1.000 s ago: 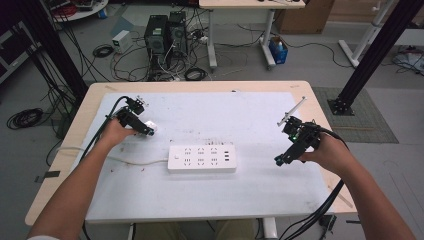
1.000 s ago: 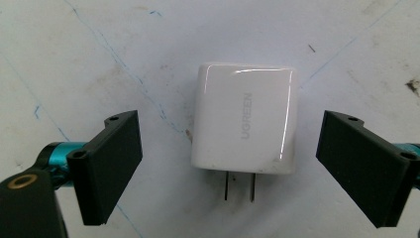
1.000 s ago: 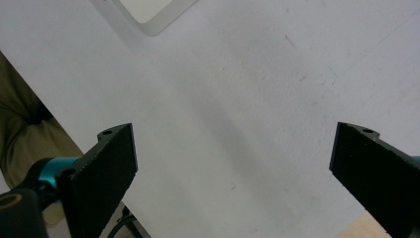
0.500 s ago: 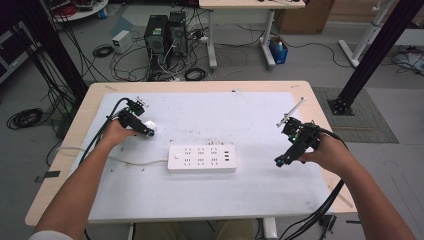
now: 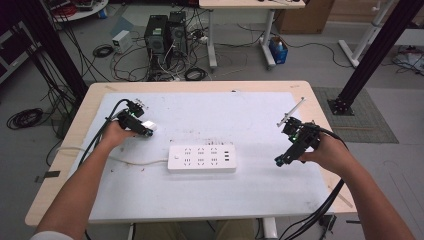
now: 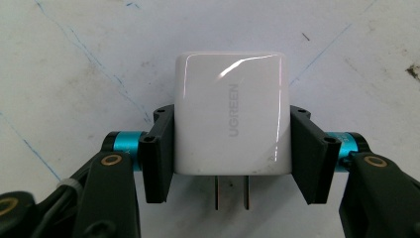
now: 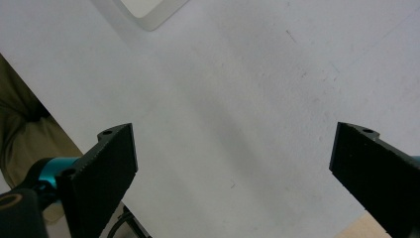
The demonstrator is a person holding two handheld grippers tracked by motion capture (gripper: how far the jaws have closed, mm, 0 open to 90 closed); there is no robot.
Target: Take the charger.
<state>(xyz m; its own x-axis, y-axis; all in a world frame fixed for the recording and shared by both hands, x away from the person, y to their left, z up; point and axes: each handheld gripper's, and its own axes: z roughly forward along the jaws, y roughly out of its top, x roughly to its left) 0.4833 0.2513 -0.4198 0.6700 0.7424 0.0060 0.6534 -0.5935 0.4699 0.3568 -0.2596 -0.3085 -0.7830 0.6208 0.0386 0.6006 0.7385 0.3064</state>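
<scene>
A white UGREEN plug-in charger [image 6: 231, 119] lies flat on the white mat, its two metal prongs pointing back toward the left gripper's camera. My left gripper [image 6: 233, 148] has just been closing and now stands shut on it, a black pad pressed against each side. In the high view the charger [image 5: 150, 127] sits at the tip of the left gripper [image 5: 146, 130], at the table's left. A white power strip [image 5: 201, 158] lies mid-table. My right gripper [image 5: 280, 161] hovers to its right, open with nothing between its jaws [image 7: 233, 168].
A white mat [image 5: 250, 115] covers most of the wooden table [image 5: 320, 100]. The power strip's cord [image 5: 135, 162] runs left toward the table edge. One corner of the strip [image 7: 148, 10] shows in the right gripper view. Computers and cables lie on the floor beyond.
Both hands have kept their places. The left gripper's jaws have drawn in around the white charger at their tip.
</scene>
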